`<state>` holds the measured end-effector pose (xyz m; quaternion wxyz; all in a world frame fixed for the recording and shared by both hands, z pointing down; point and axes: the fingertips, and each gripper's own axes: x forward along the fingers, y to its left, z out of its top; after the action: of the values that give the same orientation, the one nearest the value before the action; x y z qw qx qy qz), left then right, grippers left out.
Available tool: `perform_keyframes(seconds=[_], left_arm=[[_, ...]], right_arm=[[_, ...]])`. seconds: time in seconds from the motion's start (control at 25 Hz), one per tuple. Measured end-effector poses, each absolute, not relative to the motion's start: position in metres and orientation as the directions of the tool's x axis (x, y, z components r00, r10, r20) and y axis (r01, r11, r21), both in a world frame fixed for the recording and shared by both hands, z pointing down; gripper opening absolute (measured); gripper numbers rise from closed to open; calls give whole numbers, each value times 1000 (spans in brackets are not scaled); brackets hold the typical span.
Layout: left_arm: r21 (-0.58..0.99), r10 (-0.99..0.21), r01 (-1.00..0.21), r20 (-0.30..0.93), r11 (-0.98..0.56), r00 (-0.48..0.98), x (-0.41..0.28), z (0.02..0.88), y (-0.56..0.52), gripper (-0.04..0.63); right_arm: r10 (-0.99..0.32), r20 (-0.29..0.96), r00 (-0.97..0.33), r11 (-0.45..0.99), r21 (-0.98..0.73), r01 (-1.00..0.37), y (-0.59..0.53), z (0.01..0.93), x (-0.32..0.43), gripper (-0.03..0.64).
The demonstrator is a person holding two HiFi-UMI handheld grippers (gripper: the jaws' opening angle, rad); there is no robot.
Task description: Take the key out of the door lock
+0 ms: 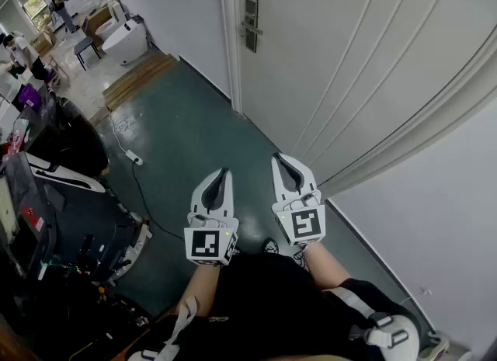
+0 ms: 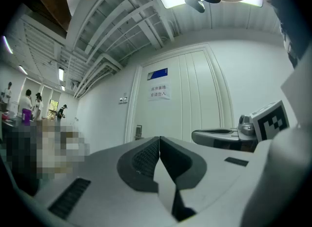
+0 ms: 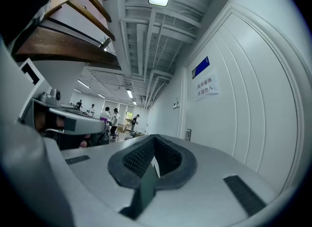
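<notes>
Down low before the person's body, both forearms reach forward side by side, left tongs (image 1: 225,171) and right tongs (image 1: 278,156) pointing over the green floor (image 1: 186,134) toward the white door (image 1: 349,57). Each pair is pressed together with nothing between. The lock (image 1: 251,24) sits well apart from both, at the door's edge; a key there is too small to tell. Only the gripper views show the door's blue sign (image 2: 157,74) and paper notice (image 2: 160,92); only the head view shows the power strip (image 1: 133,157).
</notes>
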<state>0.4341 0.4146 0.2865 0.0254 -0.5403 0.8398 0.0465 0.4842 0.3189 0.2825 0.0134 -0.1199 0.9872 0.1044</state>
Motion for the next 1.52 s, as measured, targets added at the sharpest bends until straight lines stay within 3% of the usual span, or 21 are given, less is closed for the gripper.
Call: perform_keyframes(seconds=[0.56,0.92,1.08,1.52], left_arm=[[59,-916,-915,-15,399,-400,415,321,429,25],[89,-954,-950,65,299,-294,408,347,430,32],[118,-958,-951,71,285,-279,397,353,444,137],[183,-954,-939,129,292,-271,363,390,465,221]], right_arm=[[-207,-22,-978,965,161,-208,344,307,466,9],[-233,20,-972,961,161,-227,352,322,451,9],[-238,40,-970,959,171,-228,362,329,441,9],[-261,71,-963,954,171,-246,367,351,418,9]])
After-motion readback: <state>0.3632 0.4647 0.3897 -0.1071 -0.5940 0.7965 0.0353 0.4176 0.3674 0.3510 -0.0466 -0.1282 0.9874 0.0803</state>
